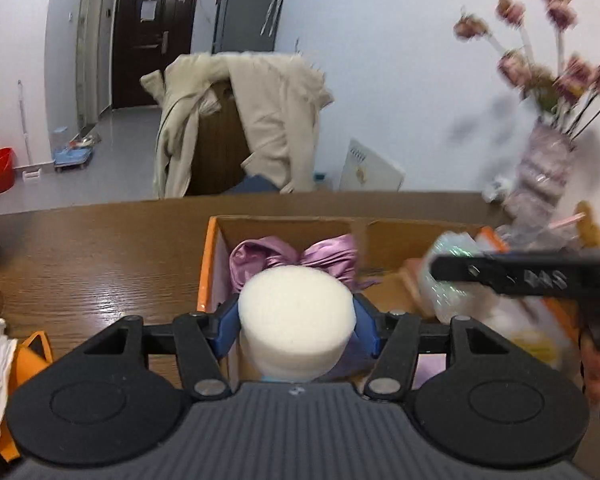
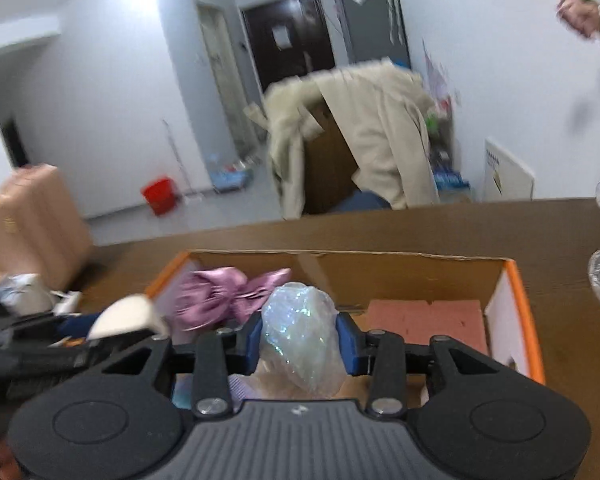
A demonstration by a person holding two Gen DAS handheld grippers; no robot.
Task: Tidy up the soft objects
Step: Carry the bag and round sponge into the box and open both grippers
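Your left gripper (image 1: pixel 296 330) is clamped on the white foam puck (image 1: pixel 296 308), low in the centre of the left wrist frame, just over the near-left corner of the cardboard box (image 1: pixel 210 264). Your right gripper (image 2: pixel 302 344) is squeezed on the iridescent bag (image 2: pixel 300 328), centre of the right wrist frame, over the box's middle. The purple satin bow (image 2: pixel 220 300) already lies at the box's far left, and a pink block (image 2: pixel 424 318) sits toward its right end.

Lower each piece fully inside the orange-edged walls before you let go — soft things spring back, so ease the fingers apart slowly. Drop the puck in front of the bow, not on it, and keep your two tools apart — they sit close together here. The vase of flowers (image 1: pixel 540 184) stands near the box's right end; lift straight up when you withdraw.
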